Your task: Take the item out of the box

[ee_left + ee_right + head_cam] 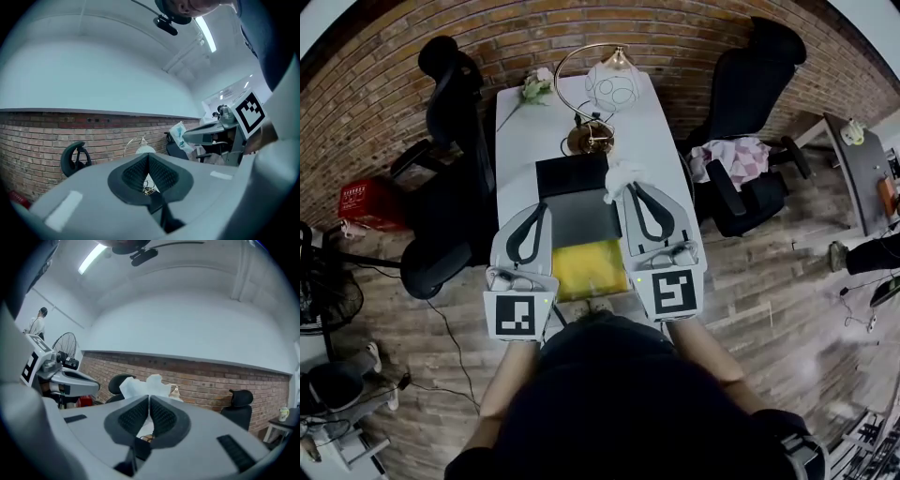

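White item (pixel 622 172) in right hand-held gripper (pixel 630 189)

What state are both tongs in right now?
Left tongs: closed, empty.
Right tongs: closed on the white crumpled item.

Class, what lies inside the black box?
Only a flat grey surface shows in the box; the right gripper, holding a white wad, covers its right edge.
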A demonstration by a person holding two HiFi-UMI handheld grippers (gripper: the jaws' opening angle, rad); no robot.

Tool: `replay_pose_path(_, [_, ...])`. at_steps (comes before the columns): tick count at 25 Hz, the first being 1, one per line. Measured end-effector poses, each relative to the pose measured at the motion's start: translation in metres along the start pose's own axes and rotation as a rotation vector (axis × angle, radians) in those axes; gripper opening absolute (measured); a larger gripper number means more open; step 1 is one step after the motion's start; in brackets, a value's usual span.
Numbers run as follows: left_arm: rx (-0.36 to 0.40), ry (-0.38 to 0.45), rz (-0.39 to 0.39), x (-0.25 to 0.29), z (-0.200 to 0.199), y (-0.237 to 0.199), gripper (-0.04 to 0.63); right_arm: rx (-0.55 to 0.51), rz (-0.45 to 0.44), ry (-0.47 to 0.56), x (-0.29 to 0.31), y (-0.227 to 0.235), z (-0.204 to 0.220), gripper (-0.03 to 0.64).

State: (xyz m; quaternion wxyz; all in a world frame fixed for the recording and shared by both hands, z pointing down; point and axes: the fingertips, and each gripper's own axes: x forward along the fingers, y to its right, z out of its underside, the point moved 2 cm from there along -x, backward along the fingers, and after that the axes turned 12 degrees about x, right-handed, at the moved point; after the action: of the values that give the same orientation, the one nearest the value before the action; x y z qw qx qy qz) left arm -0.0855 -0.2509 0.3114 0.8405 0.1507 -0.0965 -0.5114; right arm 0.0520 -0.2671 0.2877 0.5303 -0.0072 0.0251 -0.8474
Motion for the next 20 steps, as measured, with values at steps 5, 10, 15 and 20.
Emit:
replay_pose_path(5, [-0.012, 0.042, -0.064, -0.002, -0.030, -0.010, 0.009, 0.054, 0.024, 0.082, -0.010, 0.010, -0.022, 0.020])
replay_pose_path(10, [0.053, 0.116, -0.119, -0.007, -0.055, -0.017, 0.009, 0.068, 0.021, 0.119, -0.021, 0.014, -0.035, 0.020])
replay_pose_path(15, [0.065, 0.129, -0.152, -0.012, -0.067, -0.015, 0.009, 0.057, 0.000, 0.142, -0.028, 0.017, -0.042, 0.020])
replay_pose_path(20, [0.085, 0.123, -0.164, -0.016, -0.070, -0.009, 0.009, 0.058, -0.029, 0.152, -0.030, 0.016, -0.042, 0.020])
